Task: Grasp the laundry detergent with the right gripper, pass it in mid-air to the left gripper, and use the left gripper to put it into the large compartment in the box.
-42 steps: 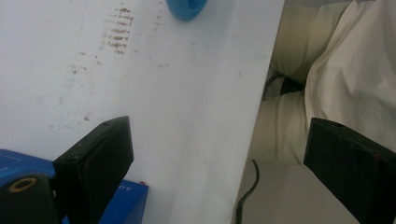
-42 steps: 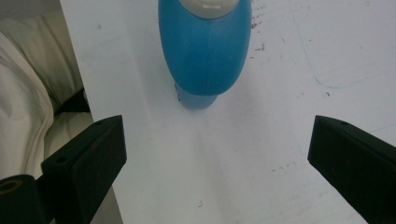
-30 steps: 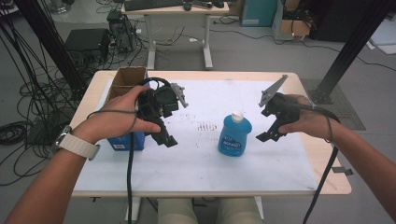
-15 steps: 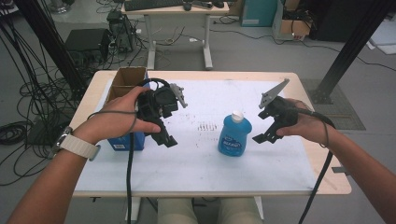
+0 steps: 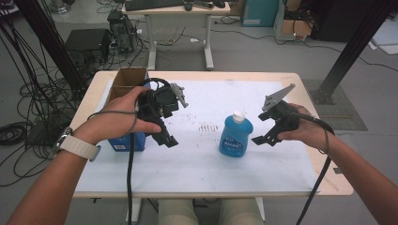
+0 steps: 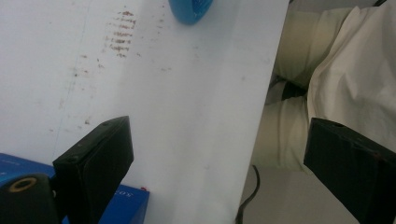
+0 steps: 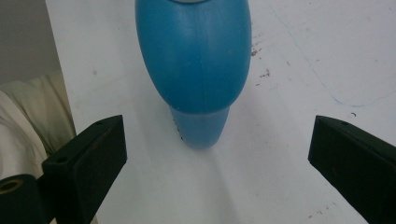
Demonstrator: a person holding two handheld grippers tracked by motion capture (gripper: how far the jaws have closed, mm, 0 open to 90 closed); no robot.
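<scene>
High view: blue bottle (image 5: 235, 136), white cap, printed label, upright mid-bench (image 5: 197, 164). Right gripper (image 5: 265, 137) just beside it, fingers (image 7: 88, 158) wide apart, holding nothing. Left gripper (image 5: 170, 139) near blue box (image 5: 127, 141), fingers spread, empty

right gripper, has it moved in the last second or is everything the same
The right gripper has moved in toward the blue bottle from its right, jaws open, and now sits just beside it without touching it. The bottle stays upright in the same spot on the table. The left gripper has not shifted; it is open, next to the blue box.
</scene>
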